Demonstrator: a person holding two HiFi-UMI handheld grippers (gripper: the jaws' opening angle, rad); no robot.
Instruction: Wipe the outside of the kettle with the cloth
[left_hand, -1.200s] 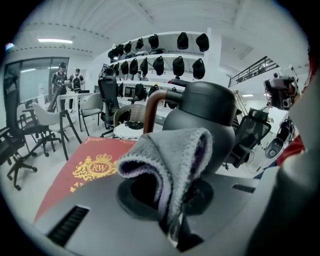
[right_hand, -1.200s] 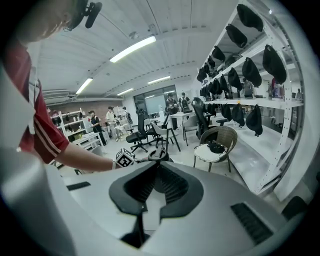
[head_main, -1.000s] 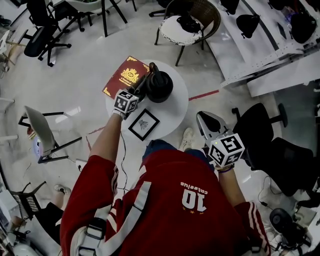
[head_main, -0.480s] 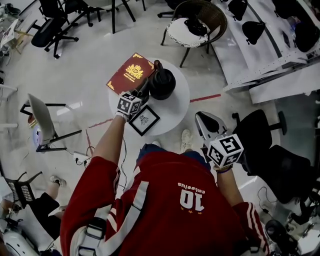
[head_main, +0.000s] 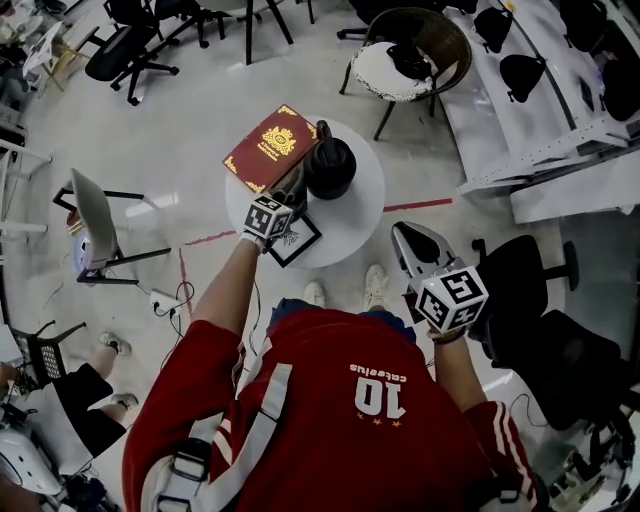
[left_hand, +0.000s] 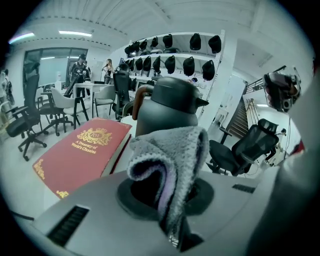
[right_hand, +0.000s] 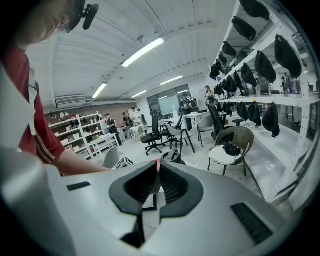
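- Well, barely any change over the last second: left gripper (head_main: 297, 185) stays clamped on cloth (left_hand: 170, 155), by the kettle's (head_main: 330, 168) handle side.
- Kettle upright on table (head_main: 355, 220), beside book (head_main: 268, 148).
- Right gripper (right_hand: 157, 182): jaws together, empty, off the table.
- Cloth-kettle contact unclear; wipe looks barely started.

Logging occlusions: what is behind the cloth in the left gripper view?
The dark kettle stands behind the grey cloth; the cloth covers its lower body and base, so contact is unclear.
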